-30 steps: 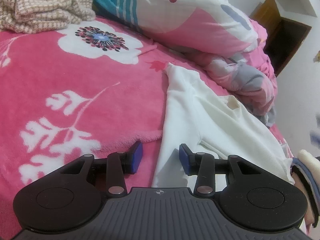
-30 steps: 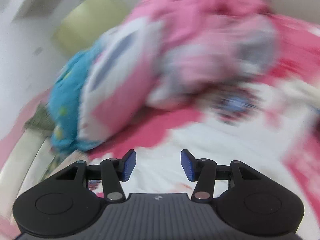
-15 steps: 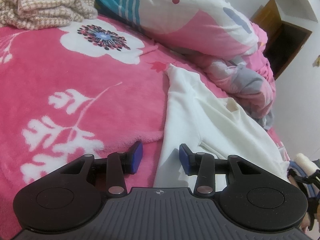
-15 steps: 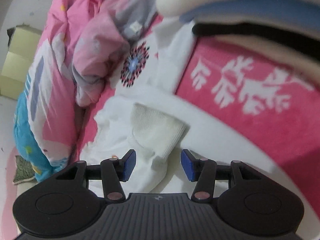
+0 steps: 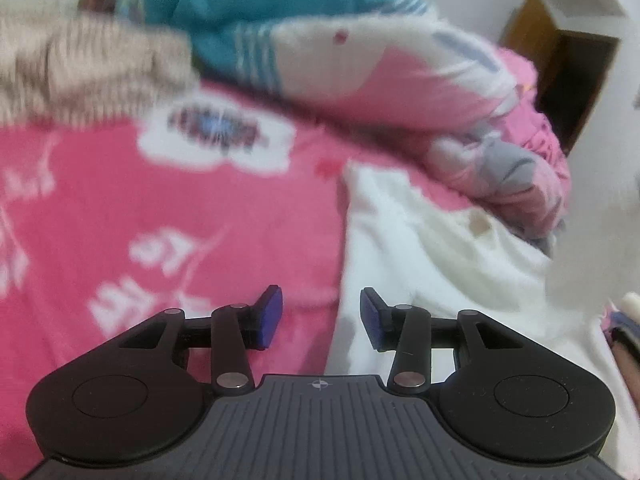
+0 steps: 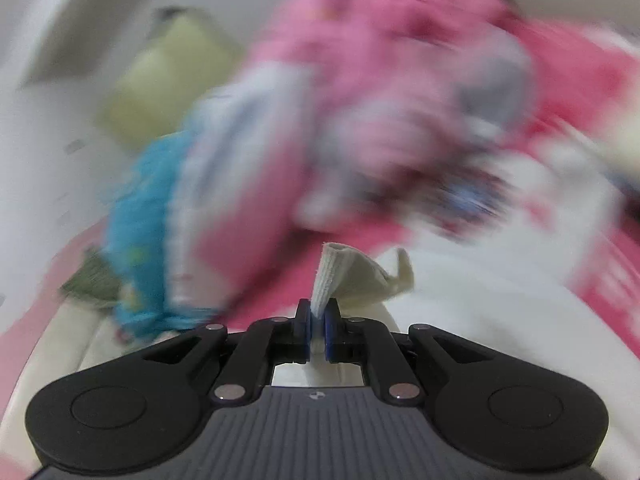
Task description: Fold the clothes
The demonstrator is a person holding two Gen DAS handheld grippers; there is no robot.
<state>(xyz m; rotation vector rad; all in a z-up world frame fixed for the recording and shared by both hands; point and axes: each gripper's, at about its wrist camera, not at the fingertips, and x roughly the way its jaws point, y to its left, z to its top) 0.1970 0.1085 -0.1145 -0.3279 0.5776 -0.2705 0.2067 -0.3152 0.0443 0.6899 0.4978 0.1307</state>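
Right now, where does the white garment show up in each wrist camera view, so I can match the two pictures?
Left wrist view: the white garment lies spread on the right half, on the pink blanket, ahead of the open left tool.
Right wrist view: its ribbed cuff stands at centre, pinched in the right tool; the rest spreads lower right.
Shared landmark: the bundled pink, white and teal quilt behind it.

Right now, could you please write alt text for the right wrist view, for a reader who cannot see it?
The right gripper is shut on the ribbed cuff of a white garment, lifting it off a pink bed. Behind, heavily blurred, lies a pink, white and blue quilt against a pale wall.
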